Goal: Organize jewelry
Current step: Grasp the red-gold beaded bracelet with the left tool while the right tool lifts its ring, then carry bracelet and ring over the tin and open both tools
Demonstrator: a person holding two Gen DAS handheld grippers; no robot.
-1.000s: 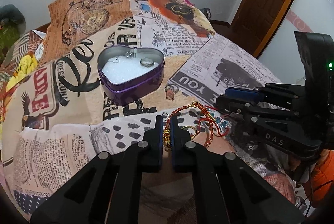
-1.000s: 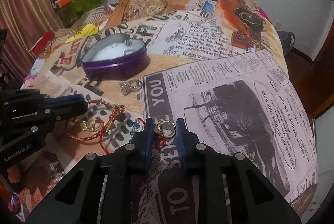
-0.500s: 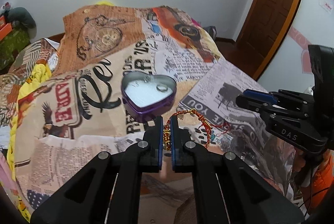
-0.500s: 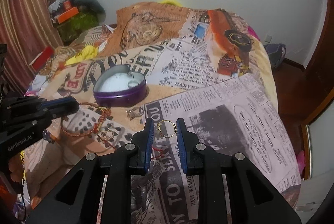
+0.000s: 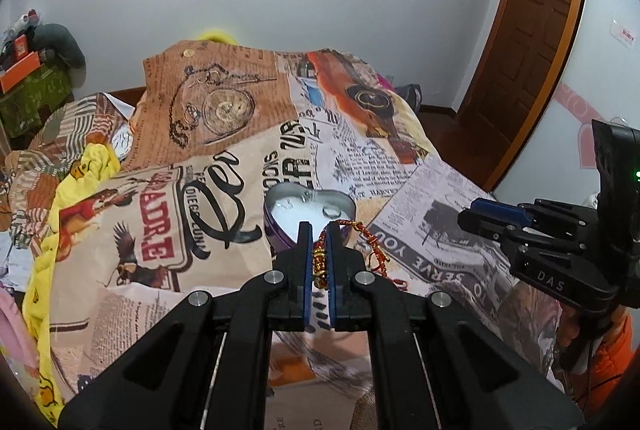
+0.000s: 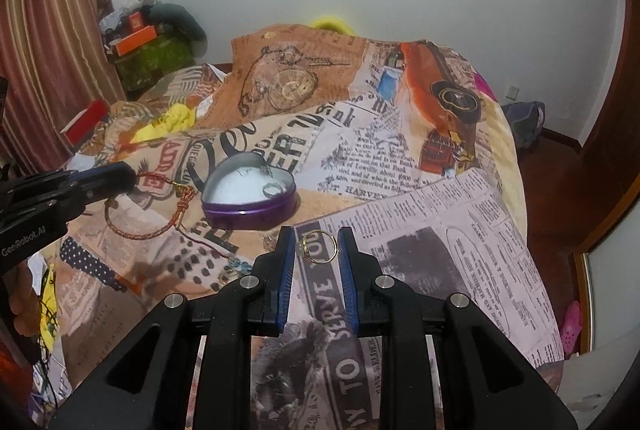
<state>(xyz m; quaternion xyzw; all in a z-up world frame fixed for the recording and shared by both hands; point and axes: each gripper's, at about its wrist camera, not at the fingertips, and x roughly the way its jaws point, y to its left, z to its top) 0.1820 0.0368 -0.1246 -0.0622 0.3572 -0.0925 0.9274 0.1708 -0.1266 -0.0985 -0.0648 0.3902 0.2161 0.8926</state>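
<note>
The left gripper [image 5: 319, 250] has its fingers [image 5: 306, 262] pressed nearly together on the beaded gold-and-red section of a red thread bracelet [image 5: 320, 264], whose loop and loose cords trail off to the right of the fingers and hang above the bedspread [image 5: 224, 189]. Seen from the right wrist, the same bracelet [image 6: 160, 205] dangles from the left fingertips as an open loop with a knotted tail, clear of the bed. The right gripper [image 6: 317, 250] has its fingers [image 6: 285, 258] partly open with a thin gold ring [image 6: 318, 248] spanning the gap between the pads, so both tools appear loaded. Just beyond the left fingertips sits the purple heart-shaped tin [image 5: 310, 218], white-lined, its lid nowhere in view; in the right wrist view the tin [image 6: 248, 189] lies ahead and to the left of the fingers. It already contains a silver ring [image 6: 271, 189] near its right lobe and a small silvery piece [image 6: 266, 169] near the notch, too small to identify. Judging from this, the task is partway done: two pieces are stored, two are in the air, and neither is over the tin's opening yet. A small bluish beaded piece [image 6: 238, 264] lies on the bedspread to the left of the right fingers and probably remains to be collected.
</note>
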